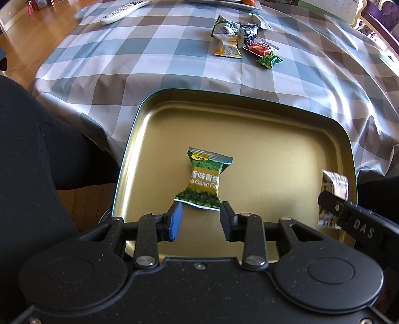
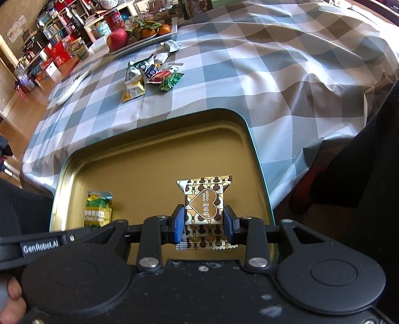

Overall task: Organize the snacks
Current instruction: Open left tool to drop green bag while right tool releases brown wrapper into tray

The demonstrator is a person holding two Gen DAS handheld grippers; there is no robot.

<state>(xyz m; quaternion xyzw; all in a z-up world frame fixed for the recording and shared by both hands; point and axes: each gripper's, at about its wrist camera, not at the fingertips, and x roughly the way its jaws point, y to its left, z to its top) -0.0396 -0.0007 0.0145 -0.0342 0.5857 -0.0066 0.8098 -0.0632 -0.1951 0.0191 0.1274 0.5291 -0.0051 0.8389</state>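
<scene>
- Up close, the left tongs (image 1: 200, 219) hang released over the gold tin tray (image 1: 249, 129), jaws apart with nothing between them
- Just ahead of their tips, the green garlic-flavour pea packet (image 1: 204, 180) lies flat on the tray floor, near the middle in the left wrist view
- Meanwhile the right tongs (image 2: 204, 224) are clenched on the brown-and-gold patterned snack packet (image 2: 204, 199), gripping its sides above the tray's right part
- From the right wrist view, the pea packet (image 2: 98, 209) sits to the left of the held packet, apart from it, close to the tray's left wall (image 2: 58, 184)
- The tray rests at the near edge of the table, on a blue, grey and white checked tablecloth (image 1: 149, 62)
- Farther back on the cloth, a loose pile of wrapped snacks (image 1: 245, 40) remains outside the tray, well apart from it
- A white remote control (image 1: 122, 11) lies at the far left of the table
- A fruit tray with a red apple (image 2: 117, 38) and oranges (image 2: 157, 30) stands beyond the pile
</scene>
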